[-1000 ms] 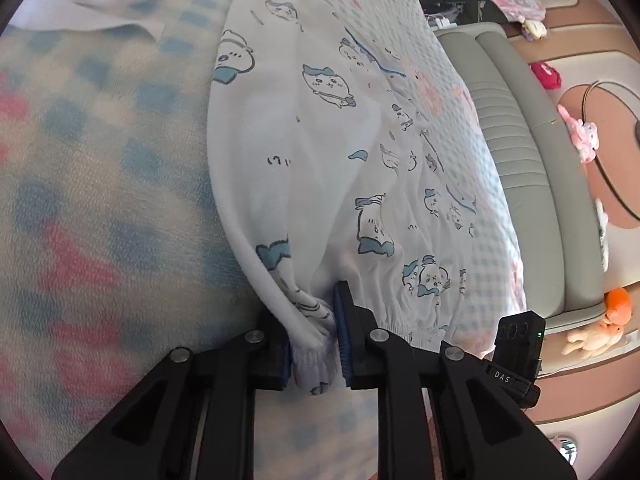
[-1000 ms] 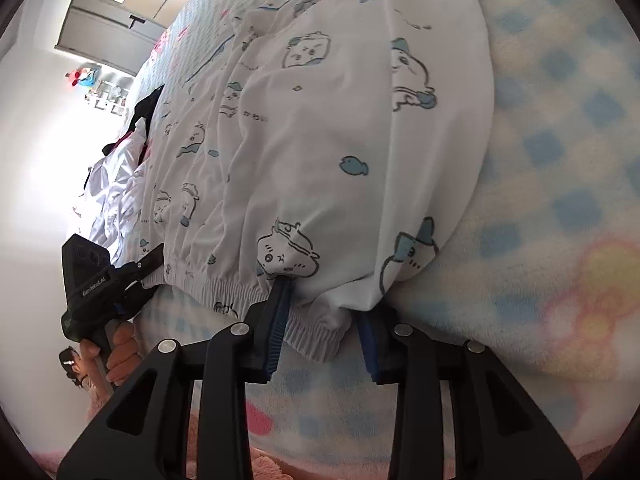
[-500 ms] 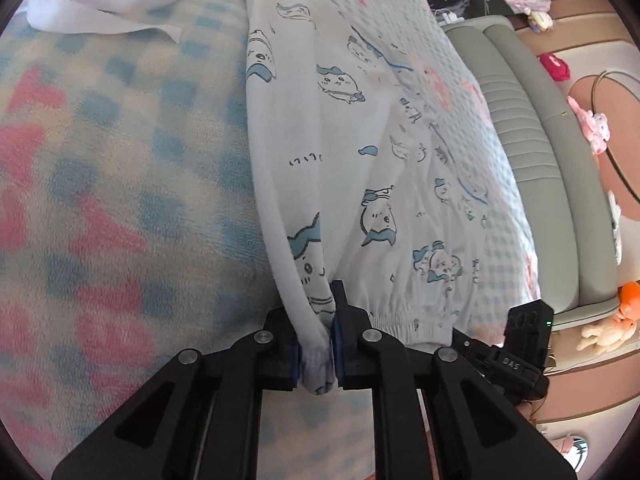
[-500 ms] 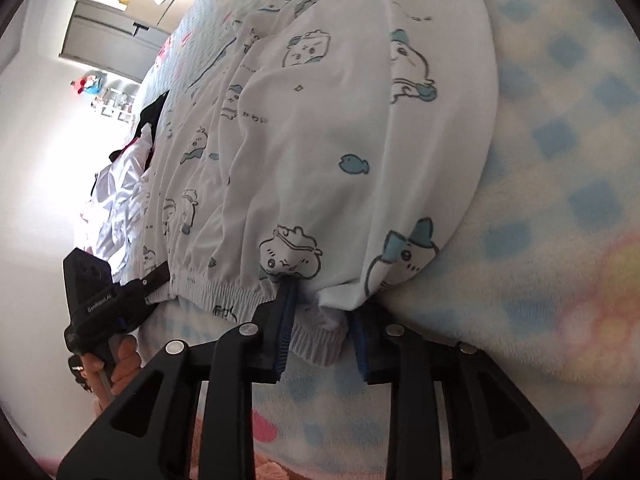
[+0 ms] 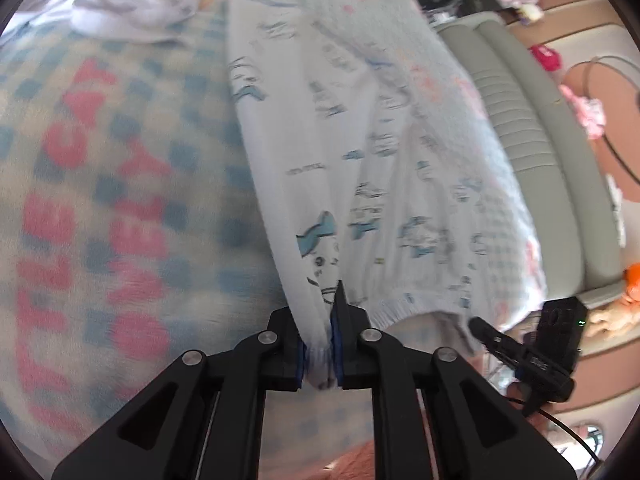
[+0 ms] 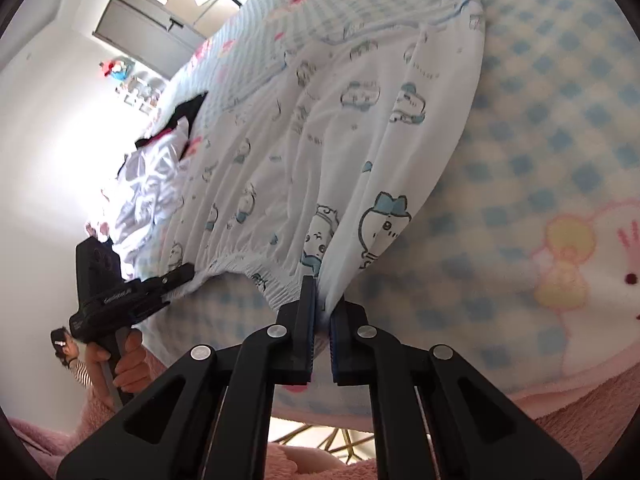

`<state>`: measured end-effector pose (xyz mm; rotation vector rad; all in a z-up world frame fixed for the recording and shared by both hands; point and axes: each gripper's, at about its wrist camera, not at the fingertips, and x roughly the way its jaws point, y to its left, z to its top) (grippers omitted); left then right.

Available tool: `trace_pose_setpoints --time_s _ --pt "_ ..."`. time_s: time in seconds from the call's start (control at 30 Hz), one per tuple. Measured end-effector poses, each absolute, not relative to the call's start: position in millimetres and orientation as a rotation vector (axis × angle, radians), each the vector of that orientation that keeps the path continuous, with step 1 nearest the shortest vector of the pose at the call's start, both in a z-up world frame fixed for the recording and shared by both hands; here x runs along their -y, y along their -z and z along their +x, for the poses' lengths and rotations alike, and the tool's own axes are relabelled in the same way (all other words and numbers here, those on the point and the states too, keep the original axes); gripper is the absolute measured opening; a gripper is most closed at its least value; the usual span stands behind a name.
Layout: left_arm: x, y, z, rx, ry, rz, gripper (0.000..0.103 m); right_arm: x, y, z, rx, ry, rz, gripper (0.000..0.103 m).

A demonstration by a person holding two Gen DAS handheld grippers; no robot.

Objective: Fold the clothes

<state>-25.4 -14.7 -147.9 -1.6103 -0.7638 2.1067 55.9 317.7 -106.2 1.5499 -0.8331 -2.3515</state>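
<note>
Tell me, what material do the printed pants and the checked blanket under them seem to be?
Pants: probably thin, matte woven cotton; they crease finely and gather at the elastic waistband. Blanket: likely soft fleece; its checks look fuzzy, without shine.

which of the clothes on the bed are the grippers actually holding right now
The white cartoon-print garment, pinched at its elastic hem. The plain white clothes and the black item lie untouched beyond it.
</note>
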Motion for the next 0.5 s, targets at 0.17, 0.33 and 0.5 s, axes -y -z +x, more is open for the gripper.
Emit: trace_pose_setpoints --time_s 0.17,0.33,0.5 --pt "24.8 139.6 -27.1 0.739 -2.076 -1.582 0.031 -322.5 105.4 53.4 0.761 2.322 1.633 0.02" --pt "51.8 127.4 -44.1 0.744 -2.143 -1.567 0.042 -349.4 93.4 56.5 0.775 2.36 1.611 0.025" --pt "76.8 120.5 -84.3 0.775 -2.224 -1.546 0.043 -384.2 78.5 42.6 0.826 2.482 1.588 0.025"
